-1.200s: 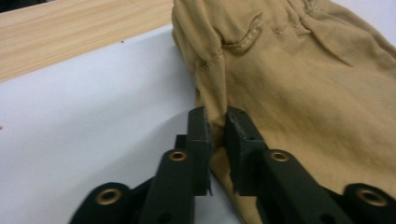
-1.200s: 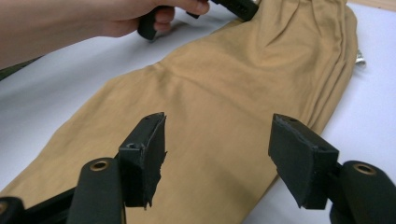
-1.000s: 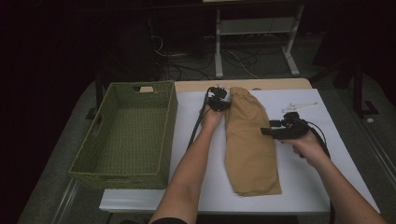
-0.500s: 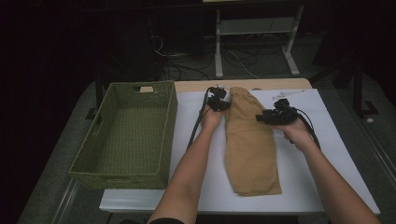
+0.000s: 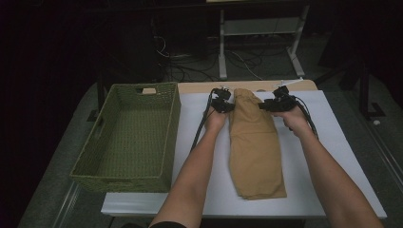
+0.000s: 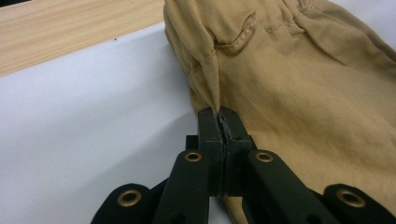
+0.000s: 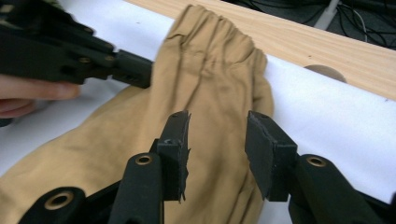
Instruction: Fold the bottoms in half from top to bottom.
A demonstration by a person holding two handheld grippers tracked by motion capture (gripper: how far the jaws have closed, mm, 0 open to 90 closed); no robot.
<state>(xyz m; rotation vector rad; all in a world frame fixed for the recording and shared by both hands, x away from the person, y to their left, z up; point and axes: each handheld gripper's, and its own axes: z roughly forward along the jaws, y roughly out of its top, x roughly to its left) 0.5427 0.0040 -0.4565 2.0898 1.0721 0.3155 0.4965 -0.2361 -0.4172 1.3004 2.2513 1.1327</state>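
Folded tan trousers (image 5: 254, 142) lie on white table (image 5: 332, 156), waistband at far end, right of basket (image 5: 128, 137). Left gripper (image 6: 219, 122) is pinched on far-left waistband edge. Right gripper (image 7: 217, 135), jaws half apart and just been closing w/ cloth under them, not gripped: I think lower it onto far-right edge first, then clamp.

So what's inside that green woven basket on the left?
Nothing that shows: the green woven basket has a bare woven floor. Its near wall hides a strip of that floor. The folded tan trousers lie outside it, on the white sheet.
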